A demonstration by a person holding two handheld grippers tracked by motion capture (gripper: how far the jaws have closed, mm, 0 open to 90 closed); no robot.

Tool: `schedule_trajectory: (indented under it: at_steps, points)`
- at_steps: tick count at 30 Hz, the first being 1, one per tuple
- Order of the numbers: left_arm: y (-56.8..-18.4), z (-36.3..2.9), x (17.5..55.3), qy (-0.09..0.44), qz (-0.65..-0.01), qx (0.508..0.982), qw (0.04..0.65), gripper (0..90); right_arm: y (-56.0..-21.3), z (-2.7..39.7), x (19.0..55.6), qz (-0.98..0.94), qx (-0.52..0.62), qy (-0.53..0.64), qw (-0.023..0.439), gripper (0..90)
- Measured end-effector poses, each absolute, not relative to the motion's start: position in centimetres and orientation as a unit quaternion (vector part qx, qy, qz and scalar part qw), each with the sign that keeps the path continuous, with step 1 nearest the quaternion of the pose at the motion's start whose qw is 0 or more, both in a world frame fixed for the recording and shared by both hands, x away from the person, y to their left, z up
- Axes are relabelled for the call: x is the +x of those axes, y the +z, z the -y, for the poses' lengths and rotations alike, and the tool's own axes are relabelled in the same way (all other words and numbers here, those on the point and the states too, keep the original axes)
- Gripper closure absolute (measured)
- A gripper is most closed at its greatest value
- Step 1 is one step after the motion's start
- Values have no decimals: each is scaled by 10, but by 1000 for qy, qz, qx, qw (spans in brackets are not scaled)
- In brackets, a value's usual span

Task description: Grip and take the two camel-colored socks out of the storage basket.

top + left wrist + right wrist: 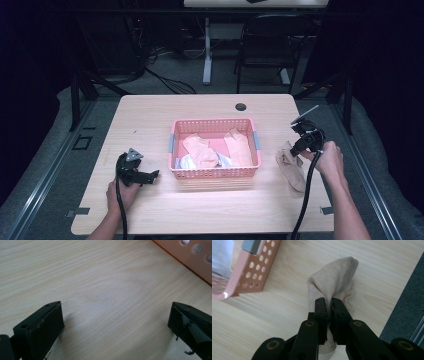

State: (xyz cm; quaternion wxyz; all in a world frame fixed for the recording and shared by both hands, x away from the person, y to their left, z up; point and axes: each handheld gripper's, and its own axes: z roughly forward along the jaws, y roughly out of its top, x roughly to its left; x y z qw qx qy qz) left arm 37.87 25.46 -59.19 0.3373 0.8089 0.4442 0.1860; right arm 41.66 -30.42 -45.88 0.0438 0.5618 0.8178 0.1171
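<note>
High view: one beige sock (291,167) right of one pink basket (215,148), long axis running near-to-far; right gripper (298,148) at its far end.
Left gripper view: left gripper (115,322) jaws wide apart, empty, over table (100,290).
Right gripper view: jaws pinched tight on sock fold; cuff rises beyond fingertips (321,305).
</note>
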Motion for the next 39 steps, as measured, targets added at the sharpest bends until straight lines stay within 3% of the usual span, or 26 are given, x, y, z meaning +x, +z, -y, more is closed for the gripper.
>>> schedule_trajectory:
  at_steps: [19, 24, 29, 39]
  points:
    - [-592, -255, 379, 186, -444, 809, 337, 0, -525, 322, 423, -798, 593, 103, -24, 807]
    - [-592, -255, 379, 186, -444, 809, 337, 0, -530, 321, 422, -798, 595, 93, -16, 776]
    - [-592, -255, 379, 186, -444, 809, 337, 0, -526, 319, 420, -802, 590, 92, -17, 647]
    - [-592, -255, 379, 186, -444, 809, 337, 0, -495, 317, 402, -805, 578, 131, 13, 204]
